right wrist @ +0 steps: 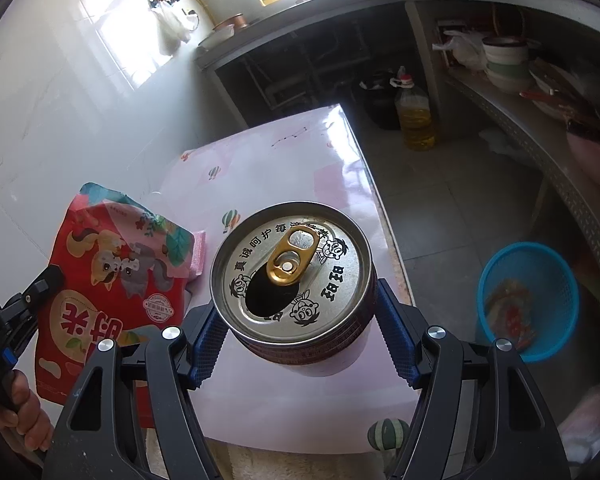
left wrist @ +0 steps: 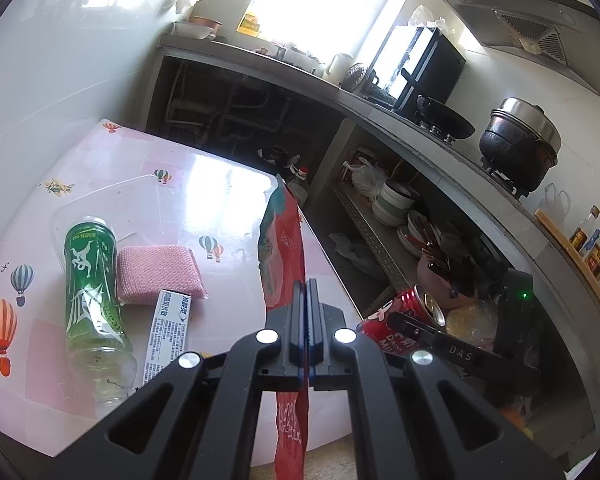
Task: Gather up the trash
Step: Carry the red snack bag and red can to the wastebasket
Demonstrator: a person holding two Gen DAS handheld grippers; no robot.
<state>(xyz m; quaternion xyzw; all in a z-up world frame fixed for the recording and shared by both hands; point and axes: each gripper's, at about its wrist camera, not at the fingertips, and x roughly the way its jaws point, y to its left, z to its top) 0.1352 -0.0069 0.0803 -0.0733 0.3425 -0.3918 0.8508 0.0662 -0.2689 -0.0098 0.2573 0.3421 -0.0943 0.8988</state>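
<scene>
While clamped edge-on in left jaws, snack bag [left wrist: 282, 248], can [right wrist: 292, 276] between right jaws.

Shiny metal can [right wrist: 292, 276], glossy foil snack bag [right wrist: 112, 276], clear plastic bottle [left wrist: 94, 296]

Red snack bag [left wrist: 284, 264] seen edge-on in left wrist view, bottom cut off by lower frame edge. Red can [right wrist: 296, 276]: sides mostly hidden under its lid. Blue basket [right wrist: 528, 300], right of frame: contents too blurry to ID. Pink blur at lower right, can't tell what.
</scene>
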